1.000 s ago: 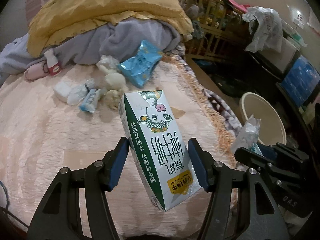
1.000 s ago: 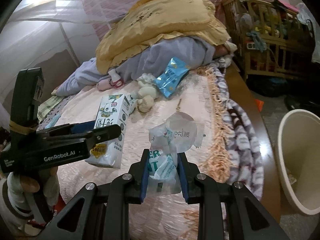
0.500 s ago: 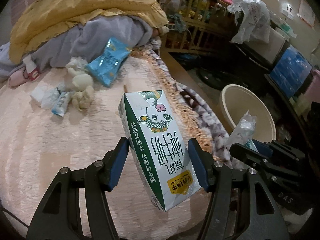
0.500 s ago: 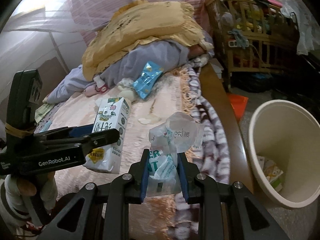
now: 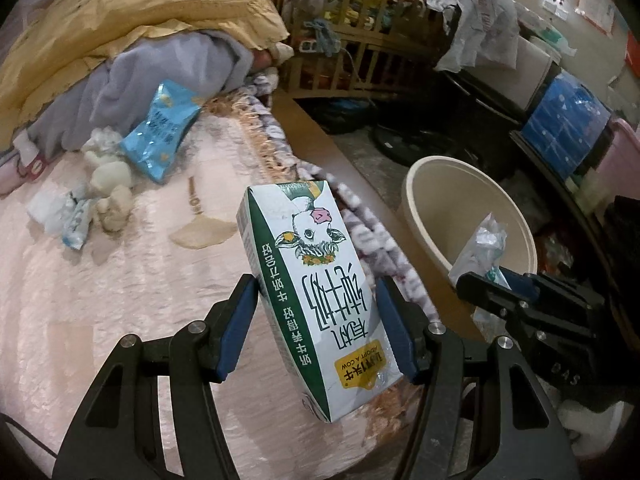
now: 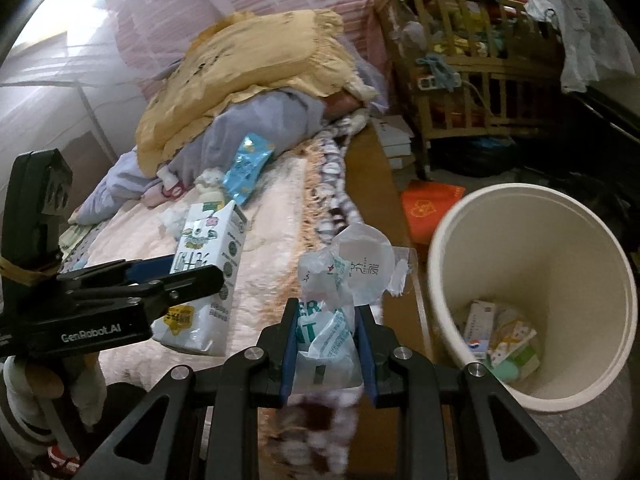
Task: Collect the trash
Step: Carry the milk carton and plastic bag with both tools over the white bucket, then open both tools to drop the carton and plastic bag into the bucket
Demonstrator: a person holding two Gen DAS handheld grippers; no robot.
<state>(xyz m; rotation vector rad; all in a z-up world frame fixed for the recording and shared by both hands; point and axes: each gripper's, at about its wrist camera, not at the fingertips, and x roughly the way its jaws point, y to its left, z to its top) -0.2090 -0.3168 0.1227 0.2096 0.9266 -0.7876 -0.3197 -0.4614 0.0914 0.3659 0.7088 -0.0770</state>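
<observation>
My left gripper is shut on a white and green milk carton with a cow picture, held above the bed edge; the carton also shows in the right wrist view. My right gripper is shut on a crumpled clear plastic wrapper, held beside the bed, left of a cream waste bin. The bin holds several packets. On the bed lie a blue snack bag, white tissue wads and small wrappers.
A pink bedspread with a fringed blanket edge covers the bed. A yellow quilt and grey clothes are piled at the back. A wooden crib stands behind. An orange bag lies on the floor.
Both grippers have swung right, away from the bed and toward the bin, each still holding its item. The bin now looms larger and its contents show.
</observation>
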